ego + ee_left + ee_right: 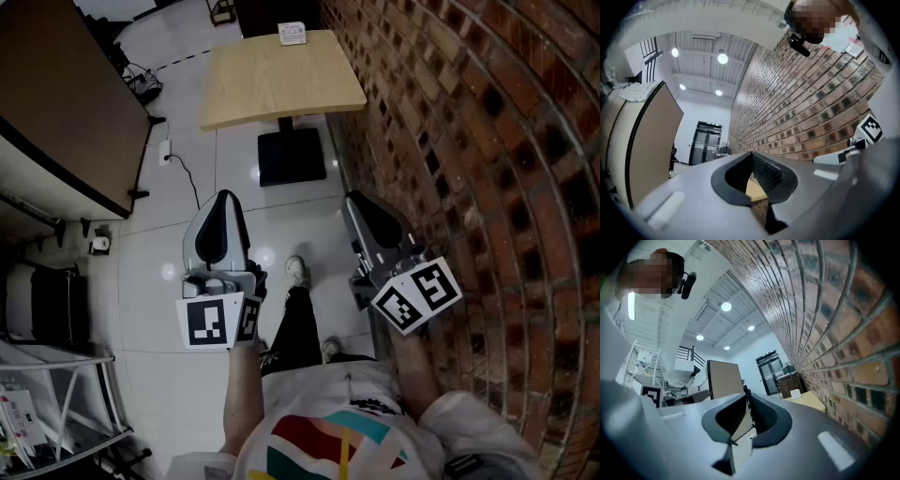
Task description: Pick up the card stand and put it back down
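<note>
The card stand (292, 34) is a small white holder standing at the far edge of a light wooden table (281, 80), well ahead of both grippers. In the right gripper view the card stand (796, 393) shows small on the table (808, 402) by the brick wall. My left gripper (221, 199) and right gripper (360, 200) hang over the tiled floor, short of the table. Both are shut with nothing between their jaws. In the left gripper view the left gripper (751, 154) shows its pads meeting at the tips, as does the right gripper (746, 397) in its own view.
A brick wall (469, 141) runs along the right. A dark counter (66, 103) stands at the left, with cables (183, 173) on the floor beside it. The table's black base (291, 157) sits on the tiles. A wire shelf (56, 403) is at the lower left.
</note>
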The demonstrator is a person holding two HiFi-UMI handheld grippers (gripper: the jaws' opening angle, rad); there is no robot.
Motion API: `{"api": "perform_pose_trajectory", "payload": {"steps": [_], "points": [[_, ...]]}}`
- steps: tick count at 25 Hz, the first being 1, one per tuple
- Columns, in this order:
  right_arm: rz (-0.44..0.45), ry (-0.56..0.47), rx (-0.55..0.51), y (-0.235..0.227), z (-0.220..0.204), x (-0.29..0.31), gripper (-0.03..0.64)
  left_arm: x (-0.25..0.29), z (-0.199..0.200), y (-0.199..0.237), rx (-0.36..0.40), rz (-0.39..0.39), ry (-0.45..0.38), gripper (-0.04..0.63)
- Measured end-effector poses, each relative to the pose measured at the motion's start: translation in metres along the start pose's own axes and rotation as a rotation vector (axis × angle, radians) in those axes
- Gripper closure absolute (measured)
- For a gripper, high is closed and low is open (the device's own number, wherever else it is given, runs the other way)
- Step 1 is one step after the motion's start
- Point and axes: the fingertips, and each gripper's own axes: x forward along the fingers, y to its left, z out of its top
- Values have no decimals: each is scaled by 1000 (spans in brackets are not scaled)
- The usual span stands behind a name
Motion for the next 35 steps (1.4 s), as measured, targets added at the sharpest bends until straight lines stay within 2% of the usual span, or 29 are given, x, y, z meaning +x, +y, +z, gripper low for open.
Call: {"api": "perform_pose_trajectory", "payload": {"steps": [4, 9, 12, 15, 21, 23, 26, 30, 31, 32, 33, 34, 35], "points": [[1, -10, 3, -59, -21, 100, 609, 95, -45, 55, 35, -7, -40, 594], [-58, -8, 12, -158, -27, 265, 609, 265, -118, 131, 53, -77, 3, 594], [-89, -35, -31, -210, -8, 363, 601, 371, -133, 171, 49, -121, 3, 594], [-128, -34, -47, -249, -3, 428, 596, 450, -137, 208, 34, -121, -13, 594], [-211, 37, 2, -314, -23, 489, 557, 520, -145, 251, 13, -53, -20, 594], [-204, 58, -8, -332, -31, 515, 534, 533, -160, 263, 15, -33, 1, 594], [-172, 62, -79, -362, -20, 564, 534, 554, -176, 273, 13, -14, 34, 594], [-211, 53, -177, -427, -3, 648, 528, 575, -193, 280, 19, 8, 61, 594], [-226, 70, -194, -446, -7, 674, 488, 577, -199, 282, 18, 13, 71, 594], [-243, 92, -207, -465, -14, 699, 420, 580, -205, 285, 17, 19, 85, 594], [-263, 116, -218, -484, -23, 724, 319, 582, -213, 288, 15, 25, 101, 594], [-289, 146, -230, -502, -36, 747, 174, 584, -221, 291, 13, 34, 121, 594], [-320, 186, -242, -520, -52, 766, 89, 586, -230, 296, 9, 45, 142, 594]]}}
